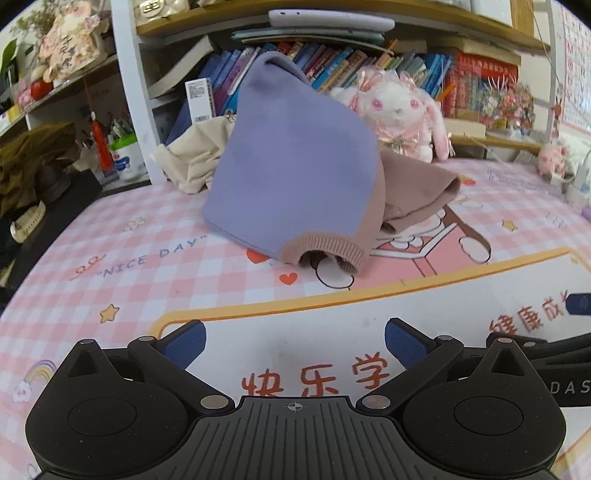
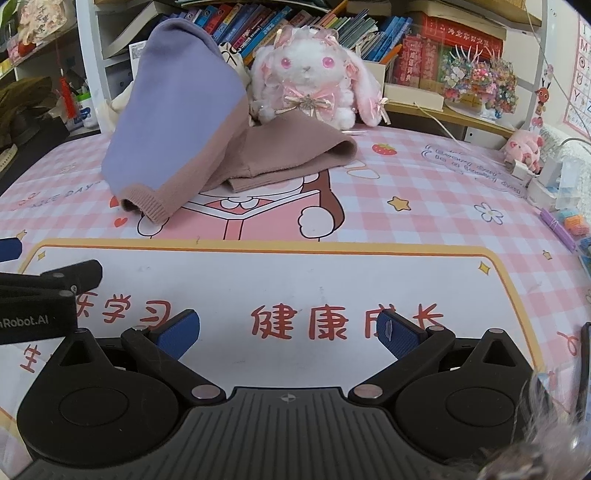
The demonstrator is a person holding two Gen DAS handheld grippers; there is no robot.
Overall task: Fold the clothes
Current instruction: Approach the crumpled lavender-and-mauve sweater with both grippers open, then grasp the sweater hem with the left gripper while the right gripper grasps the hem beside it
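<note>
- Left gripper: fingers spread wide, nothing held; hung low over the worktop mat.
- Right gripper: fingers likewise wide and empty; seen just beside the left one.
- Purple-and-brown sweater heaped mid-worktop, well apart from both grippers; ribbed cuff turned nearest.
- Plush rabbit seated behind the sweater; bookshelf beyond.

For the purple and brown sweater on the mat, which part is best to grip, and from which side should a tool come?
Probably the ribbed cuff of the sweater. It lies low on the mat, nearest both open tools, with its opening facing them. The left tool could come straight forward from the near side and pinch the thick rib; the body behind stands bunched and is harder to pinch.
</note>
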